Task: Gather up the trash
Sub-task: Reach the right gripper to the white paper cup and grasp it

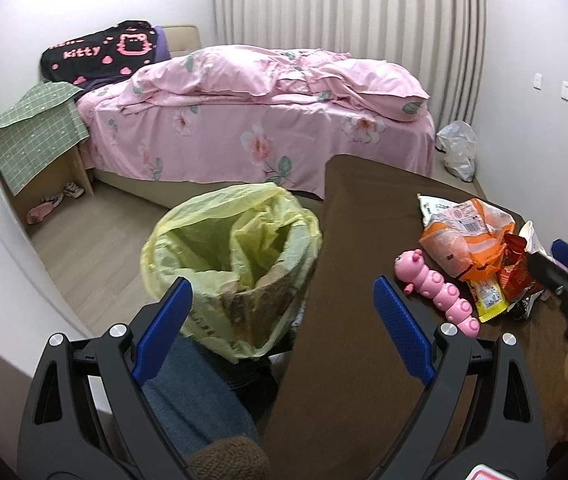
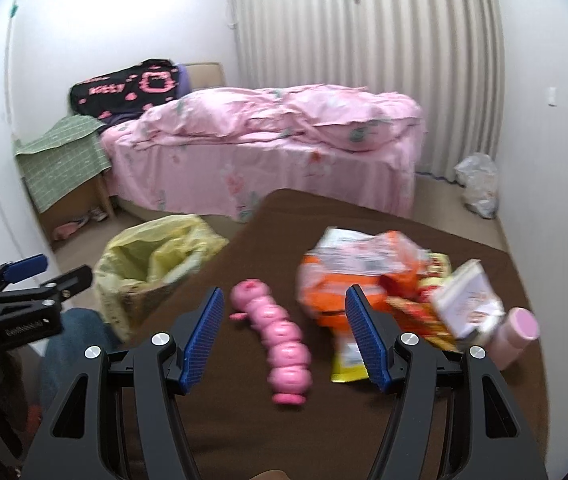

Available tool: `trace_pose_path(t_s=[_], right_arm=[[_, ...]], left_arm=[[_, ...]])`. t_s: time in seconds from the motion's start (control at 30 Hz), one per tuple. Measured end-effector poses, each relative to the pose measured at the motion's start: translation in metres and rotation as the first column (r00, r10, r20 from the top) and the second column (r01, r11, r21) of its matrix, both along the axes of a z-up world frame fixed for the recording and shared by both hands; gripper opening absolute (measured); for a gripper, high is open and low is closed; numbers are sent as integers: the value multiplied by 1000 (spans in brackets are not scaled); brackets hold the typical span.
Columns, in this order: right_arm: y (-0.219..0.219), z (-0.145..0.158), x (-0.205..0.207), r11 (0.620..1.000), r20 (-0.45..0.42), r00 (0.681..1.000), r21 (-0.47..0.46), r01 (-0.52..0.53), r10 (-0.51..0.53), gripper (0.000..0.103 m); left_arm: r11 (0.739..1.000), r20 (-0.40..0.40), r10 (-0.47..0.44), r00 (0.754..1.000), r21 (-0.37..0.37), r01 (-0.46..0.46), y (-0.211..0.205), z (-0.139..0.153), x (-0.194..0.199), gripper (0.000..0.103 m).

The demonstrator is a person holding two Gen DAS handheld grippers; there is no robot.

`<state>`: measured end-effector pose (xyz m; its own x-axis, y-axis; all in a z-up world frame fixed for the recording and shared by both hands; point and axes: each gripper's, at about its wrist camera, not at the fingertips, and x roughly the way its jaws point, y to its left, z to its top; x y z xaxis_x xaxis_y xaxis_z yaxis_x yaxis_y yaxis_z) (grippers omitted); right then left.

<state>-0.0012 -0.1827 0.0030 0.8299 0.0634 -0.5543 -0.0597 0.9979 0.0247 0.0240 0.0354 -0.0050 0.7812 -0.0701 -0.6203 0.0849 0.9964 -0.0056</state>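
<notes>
A bed (image 1: 260, 120) with rumpled pink floral bedding fills the far side of the room, a black Hello Kitty blanket (image 1: 100, 50) at its head on the left and a green checked cloth (image 1: 32, 132) draped over a low stand beside it. Nearer, a brown-covered table (image 2: 244, 264) spreads across the right of the scene, and a bin lined with a yellow bag (image 1: 236, 252) stands on the floor just off its left edge, mouth open. On the far right floor a crumpled clear plastic bag (image 2: 477, 184) sits near the curtain. The trash, a heap of crinkled snack wrappers (image 2: 363, 272) in orange, red, yellow and white, lies on the table's right part, touching one another. A pink segmented caterpillar toy (image 2: 280, 344) lies just left of the heap, and a pink-capped bottle (image 2: 517, 332) lies at its right edge. The right gripper (image 2: 280, 336) hovers over the toy, fingers spread wide and empty. The left gripper (image 1: 280, 324) hangs between bin and table, fingers likewise released, holding nothing.
</notes>
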Motion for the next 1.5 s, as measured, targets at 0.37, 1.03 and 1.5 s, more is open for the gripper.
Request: trace_pose_path(t_s=[0.37, 1.03, 1.5], right_arm=[[-112, -18, -13, 976, 2, 977, -41, 215, -215, 60], [-178, -36, 42, 985, -68, 997, -166, -57, 47, 60], [-201, -66, 129, 988, -277, 949, 51, -145, 153, 60]], left_arm=[[949, -18, -313, 950, -55, 311, -85, -17, 33, 88], [916, -315, -401, 860, -151, 372, -184, -81, 159, 66], [921, -238, -368, 899, -230, 316, -147, -70, 145, 66]])
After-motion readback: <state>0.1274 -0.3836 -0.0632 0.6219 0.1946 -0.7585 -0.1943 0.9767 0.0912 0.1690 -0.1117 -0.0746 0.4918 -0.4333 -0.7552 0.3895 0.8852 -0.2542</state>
